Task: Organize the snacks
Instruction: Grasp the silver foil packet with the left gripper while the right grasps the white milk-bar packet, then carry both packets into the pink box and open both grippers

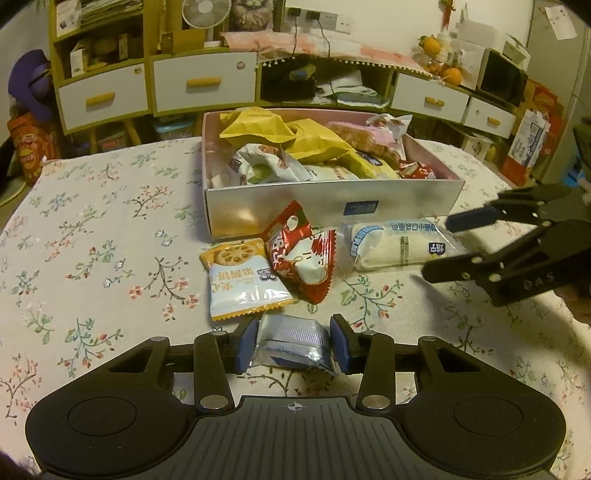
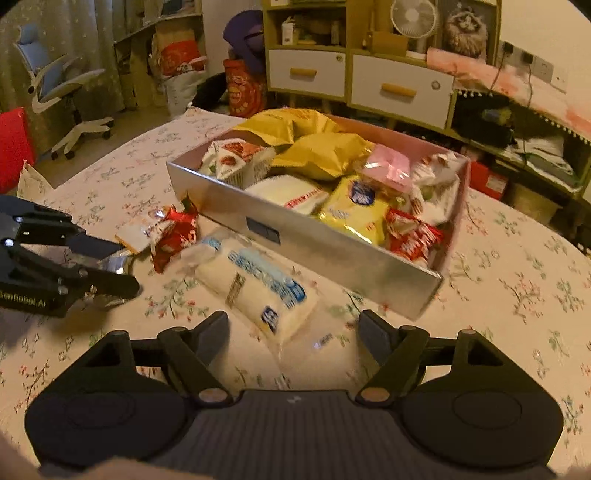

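Cluttered room behind: white-fronted drawer units [image 1: 205,83], a small desk fan [image 2: 413,18], an office chair [image 2: 55,81] off to one side. In front, a table under a floral tablecloth [image 1: 92,240], serving as the sorting surface. At its far middle, an open snack box [image 1: 332,203] with a silvery front wall, already heaped with yellow bags [image 1: 280,133] and smaller packets, evidently the collecting place for loose snacks. Just before that wall, three packets left on the cloth: a long white roll-shaped pack [image 1: 391,245], lying flat and near the box; beside it a red wrapped snack [image 1: 299,254]; then an orange-and-blue biscuit packet [image 1: 240,278], partly overlapping the red one. Nearest and smallest, a silver foil packet [image 1: 291,341] pinched between the pads of the left gripper [image 1: 293,343], narrow jaws squeezing its sides, likely for a lift over the wall into the box. Right gripper [image 2: 293,332] hovering with jaws wide and nothing clamped, the end of the white pack lying between them, probably lined up for a grasp. Box wall high enough to demand a clear lift; heaped contents leaving little room inside.
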Demonstrator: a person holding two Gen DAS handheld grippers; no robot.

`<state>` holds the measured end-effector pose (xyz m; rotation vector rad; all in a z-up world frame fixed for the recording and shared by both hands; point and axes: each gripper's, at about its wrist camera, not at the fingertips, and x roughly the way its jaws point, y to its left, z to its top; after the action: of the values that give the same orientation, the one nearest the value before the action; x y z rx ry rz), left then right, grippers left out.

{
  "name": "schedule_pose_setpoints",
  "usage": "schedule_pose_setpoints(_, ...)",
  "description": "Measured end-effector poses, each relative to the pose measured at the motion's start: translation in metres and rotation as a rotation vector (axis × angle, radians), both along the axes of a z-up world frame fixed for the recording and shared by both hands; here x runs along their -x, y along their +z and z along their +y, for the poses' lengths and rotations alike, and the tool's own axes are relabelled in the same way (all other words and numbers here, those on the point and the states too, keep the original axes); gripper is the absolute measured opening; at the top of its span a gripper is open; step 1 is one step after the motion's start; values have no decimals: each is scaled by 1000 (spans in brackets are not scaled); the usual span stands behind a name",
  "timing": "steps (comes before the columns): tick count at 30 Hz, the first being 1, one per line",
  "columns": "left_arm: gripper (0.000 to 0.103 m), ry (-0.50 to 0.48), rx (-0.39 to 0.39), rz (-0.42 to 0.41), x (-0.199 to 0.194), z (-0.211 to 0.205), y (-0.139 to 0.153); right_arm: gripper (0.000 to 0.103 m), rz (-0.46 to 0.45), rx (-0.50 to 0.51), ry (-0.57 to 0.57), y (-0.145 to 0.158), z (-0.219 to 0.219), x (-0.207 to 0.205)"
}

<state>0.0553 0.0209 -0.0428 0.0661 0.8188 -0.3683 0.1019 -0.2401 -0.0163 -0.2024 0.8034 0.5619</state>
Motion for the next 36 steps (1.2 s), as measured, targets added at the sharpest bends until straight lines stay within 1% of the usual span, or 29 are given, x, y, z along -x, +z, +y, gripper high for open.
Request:
schedule_pose_setpoints(2, 40, -5, -3, -2, 0, 0, 0, 74, -8, -6, 8, 1, 5, -2)
schedule_pose_setpoints(4, 40, -8, -2, -1, 0, 1, 0, 72, -6, -10, 27, 3, 8, -1)
schedule_pose_setpoints(6, 40, -8, -3, 0, 0, 1, 0, 67, 17, -16, 62, 4, 9, 2)
schedule_pose_setpoints(9, 40, -4, -4, 5, 0, 4, 1, 64, 55, -24, 110, 4, 10, 9)
schedule_pose_setpoints(11, 39, 3, -3, 10, -1, 7, 2, 64, 78, -21, 143, 4, 11, 13)
schedule_pose_setpoints(14, 39, 14, -3, 15, -1, 10, 2, 67, 70, 1, 166, 7, 15, 18)
schedule_pose_setpoints(17, 39, 20, -4, 16, -1, 13, 2, 76, 38, 11, 131, 10, 17, 14)
schedule_pose_setpoints(20, 39, 19, -8, 14, -1, 14, 2, 75, 25, 13, 120, 10, 21, 9)
schedule_pose_setpoints(22, 39, 17, -12, 12, 0, 13, 1, 73, 21, 21, 124, 8, 27, 7)
schedule_pose_setpoints(25, 39, 14, -17, 9, 0, 13, 1, 66, 10, 58, 132, 1, 41, 8)
schedule_pose_setpoints(27, 39, 14, -18, 8, 0, 12, 1, 64, -11, 60, 133, 1, 46, 11)
schedule_pose_setpoints(32, 39, 13, -21, 7, 0, 12, 1, 54, 3, 22, 84, 1, 49, 11)
schedule_pose_setpoints(34, 39, 14, -21, 9, 0, 12, 1, 45, -1, 15, 86, 1, 51, 15)
schedule_pose_setpoints(35, 39, 15, -21, 10, 0, 12, 2, 35, 2, 8, 88, 2, 52, 16)
schedule_pose_setpoints(36, 39, 16, -21, 12, 0, 11, 2, 31, 4, 10, 88, 3, 54, 19)
